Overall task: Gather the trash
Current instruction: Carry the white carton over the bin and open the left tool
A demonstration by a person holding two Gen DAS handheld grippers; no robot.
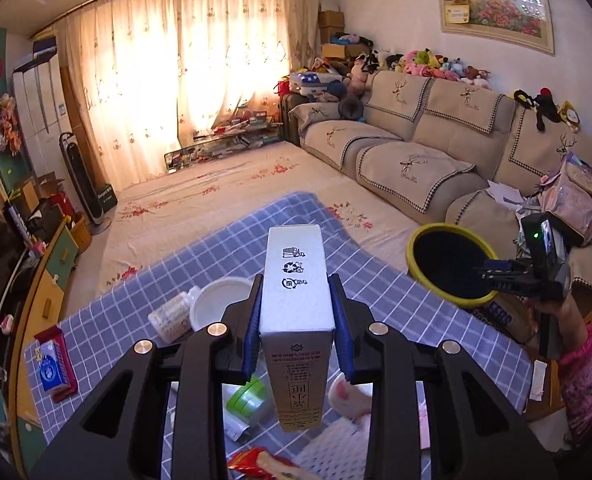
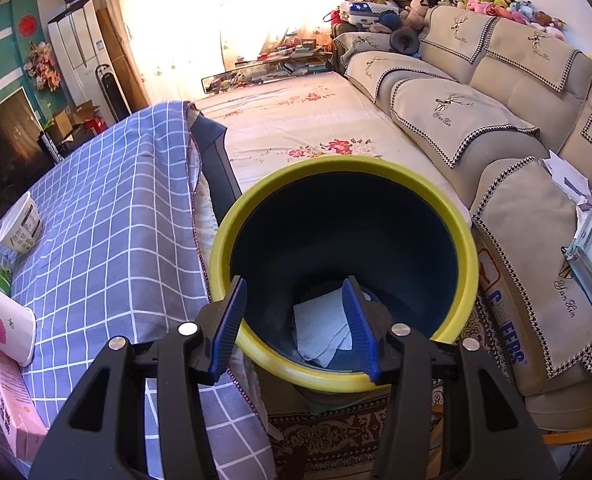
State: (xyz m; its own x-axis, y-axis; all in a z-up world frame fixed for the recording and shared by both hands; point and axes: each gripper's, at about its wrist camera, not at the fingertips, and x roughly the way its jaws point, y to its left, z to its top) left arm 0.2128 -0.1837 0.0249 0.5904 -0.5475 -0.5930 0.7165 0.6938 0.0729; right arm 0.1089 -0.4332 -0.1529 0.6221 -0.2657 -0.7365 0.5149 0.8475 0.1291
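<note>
My left gripper (image 1: 295,320) is shut on a tall white carton (image 1: 295,300) and holds it upright above the blue checked tablecloth (image 1: 144,292). The yellow-rimmed bin (image 1: 447,266) stands to the right of the table. My right gripper (image 2: 296,328) is open and empty, right over the near rim of the bin (image 2: 465,240). A crumpled white paper (image 2: 319,330) lies at the bin's bottom. On the table lie a white bowl (image 1: 220,300), a small bottle (image 1: 172,314), a green-lidded jar (image 1: 248,400) and a red wrapper (image 1: 256,460).
A beige sofa (image 1: 435,140) runs along the right, with papers and a pink bag on it. A floral-sheeted bed (image 1: 224,192) lies behind the table. A pink box (image 2: 12,396), a white cup (image 2: 4,328) and a paper tub (image 2: 20,220) sit at the table's left.
</note>
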